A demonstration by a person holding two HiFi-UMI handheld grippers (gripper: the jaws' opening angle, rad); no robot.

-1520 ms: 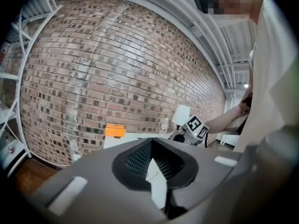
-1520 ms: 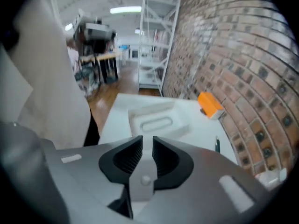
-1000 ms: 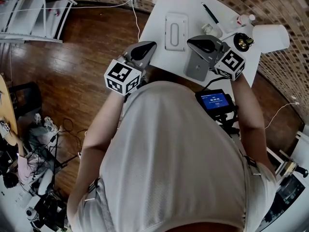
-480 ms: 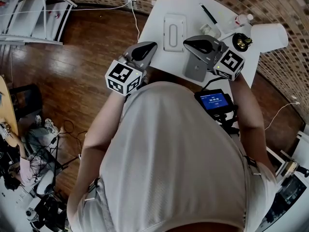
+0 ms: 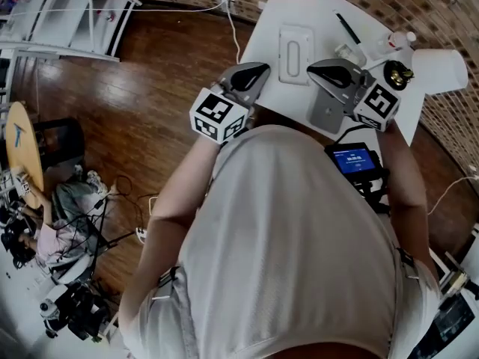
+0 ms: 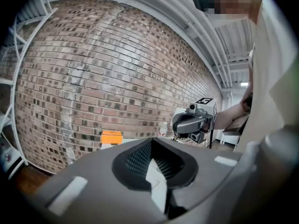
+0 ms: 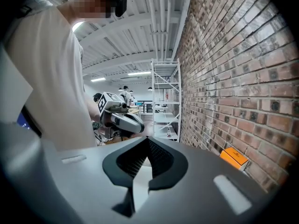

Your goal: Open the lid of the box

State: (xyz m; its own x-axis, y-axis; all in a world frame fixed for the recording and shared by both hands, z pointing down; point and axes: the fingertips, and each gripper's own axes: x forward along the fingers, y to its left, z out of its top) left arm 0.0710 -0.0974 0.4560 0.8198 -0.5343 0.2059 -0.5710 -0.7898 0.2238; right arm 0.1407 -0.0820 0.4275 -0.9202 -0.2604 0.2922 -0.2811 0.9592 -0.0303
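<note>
Flat, rounded-corner white box point(image 5: 296, 43) on smooth white table point(image 5: 263, 51) beside rough brick wall point(image 5: 441, 6)

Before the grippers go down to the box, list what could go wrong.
1. The left gripper and right gripper are both shut and held short of the box. Pushing in like that would likely shove the lid rather than catch it.
2. A pen and a small bottle lie to the right of the box, so a wide right-hand sweep could knock them.
3. If nothing steadies it, the box may slide on the table.
</note>
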